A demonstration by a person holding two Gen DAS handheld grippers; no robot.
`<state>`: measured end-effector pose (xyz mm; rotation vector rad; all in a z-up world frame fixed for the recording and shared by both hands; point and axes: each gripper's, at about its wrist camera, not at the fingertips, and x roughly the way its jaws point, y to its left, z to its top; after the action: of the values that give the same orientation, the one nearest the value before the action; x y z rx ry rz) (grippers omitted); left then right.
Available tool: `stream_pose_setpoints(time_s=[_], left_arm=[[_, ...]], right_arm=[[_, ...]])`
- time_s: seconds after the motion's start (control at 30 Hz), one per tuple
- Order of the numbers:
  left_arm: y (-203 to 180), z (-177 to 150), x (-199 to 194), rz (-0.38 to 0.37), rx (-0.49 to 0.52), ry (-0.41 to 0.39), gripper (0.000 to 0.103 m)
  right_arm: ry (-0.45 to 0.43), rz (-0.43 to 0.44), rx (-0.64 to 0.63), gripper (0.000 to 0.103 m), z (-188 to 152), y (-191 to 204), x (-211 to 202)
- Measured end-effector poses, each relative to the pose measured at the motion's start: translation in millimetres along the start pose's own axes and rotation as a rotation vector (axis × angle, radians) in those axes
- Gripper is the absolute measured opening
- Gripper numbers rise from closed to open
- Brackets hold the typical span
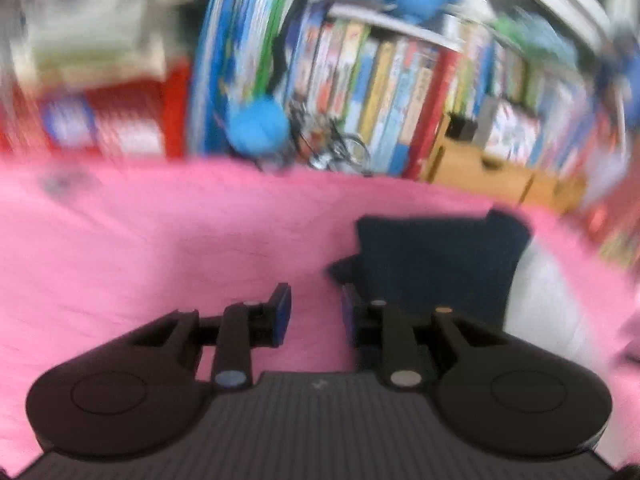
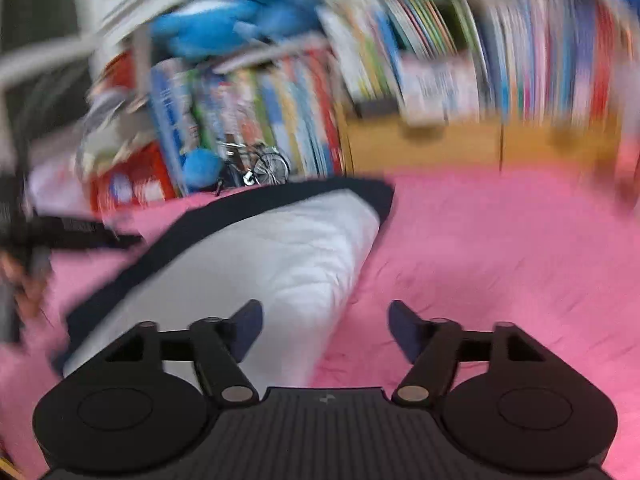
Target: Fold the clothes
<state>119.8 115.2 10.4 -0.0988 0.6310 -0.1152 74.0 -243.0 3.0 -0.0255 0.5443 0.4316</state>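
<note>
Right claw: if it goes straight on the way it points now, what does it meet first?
Probably the bare pink sheet. The right claw is open and empty; the white-and-navy garment lies just left of its line, though blur clouds depth.

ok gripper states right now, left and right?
Left gripper: open, narrow gap, holding nothing.
Right gripper: open wide, holding nothing.

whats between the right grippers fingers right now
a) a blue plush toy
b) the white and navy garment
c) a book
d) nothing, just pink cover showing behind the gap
d: the right gripper stands open, with only the pink cover showing through the gap; the white and navy garment lies off to its left, not between the pads.
</note>
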Motion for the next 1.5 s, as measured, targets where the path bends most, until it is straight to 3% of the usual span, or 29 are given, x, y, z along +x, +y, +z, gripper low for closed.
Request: stream_pose_setpoints(time_s=[0.07, 0.17, 0.33, 0.4, 0.47, 0.53, 0.63, 0.73, 0.8, 0.83, 0.87, 1.07, 1.13, 1.17, 1.27, 1.4, 1.5], left_arm=[[-8.1, -15.7, -29.0, 0.055, 0.097, -0.044, 0.028], [-14.4, -40.6, -63.7, -0.011, 0.058, -0.041, 0.037], [-13.4, -76.5, -90.7, -0.104, -0.152, -0.03, 0.038], [-26.8, -85.5, -104.0, -0.032, -0.088, -0.071, 0.037], [-49.3, -91.0, -115.4, 0.007, 0.055, -0.109, 0.037], [-76.7, -97.4, -124.5, -0.01, 0.196, -0.131, 0.039], [-113.6, -108.4, -130.9, -0.059, 0.372, -0.151, 0.04], [-156.6, -126.5, -127.5, -0.104, 0.575, -0.177, 0.045], [-183.0, -140.7, -119.9, -0.11, 0.717, -0.203, 0.046], [-195.4, -147.4, -115.6, -0.11, 0.788, -0.217, 0.046], [-202.6, -150.7, -111.0, -0.106, 0.832, -0.233, 0.046], [-227.9, -155.5, -74.7, -0.053, 1.003, -0.263, 0.046], [-232.2, -158.4, -63.1, -0.032, 1.066, -0.258, 0.025], [-232.0, -162.8, -62.3, -0.014, 1.105, -0.263, 0.009], [-224.9, -172.5, -61.9, 0.034, 1.193, -0.292, 0.008], [-198.5, -182.9, -64.6, 0.139, 1.271, -0.263, 0.006], [-158.0, -176.7, -71.3, 0.237, 1.227, -0.197, 0.006]], right_arm=[[-0.049, -0.065, -0.16, 0.085, -13.3, 24.2, -25.4], [-0.045, -0.146, -0.321, 0.086, -30.6, 54.5, -38.6], [-0.014, -0.008, -0.293, 0.09, -55.8, 71.1, -67.4], [-0.012, -0.059, -0.285, 0.087, -68.6, 75.8, -70.4], [-0.01, -0.111, -0.276, 0.074, -80.8, 80.3, -72.5], [-0.015, -0.173, -0.266, 0.063, -88.4, 83.8, -67.1], [-0.018, -0.215, -0.325, 0.062, -99.8, 95.7, -57.2], [-0.081, -0.268, -0.381, 0.061, -104.5, 109.0, -48.8], [-0.117, -0.28, -0.387, 0.044, -102.6, 111.9, -46.5], [-0.117, -0.255, -0.365, 0.025, -99.0, 110.6, -46.7], [-0.116, -0.234, -0.346, 0.02, -95.9, 109.3, -47.0], [-0.13, -0.215, -0.318, 0.019, -98.9, 103.3, -49.4], [-0.134, -0.217, -0.314, 0.019, -100.3, 102.0, -49.7], [-0.137, -0.217, -0.309, 0.019, -100.6, 101.3, -50.6], [-0.155, -0.226, -0.311, 0.019, -100.6, 104.1, -52.6], [-0.185, -0.248, -0.314, 0.019, -101.3, 103.7, -56.1], [-0.186, -0.255, -0.298, 0.019, -102.9, 99.1, -59.4]])
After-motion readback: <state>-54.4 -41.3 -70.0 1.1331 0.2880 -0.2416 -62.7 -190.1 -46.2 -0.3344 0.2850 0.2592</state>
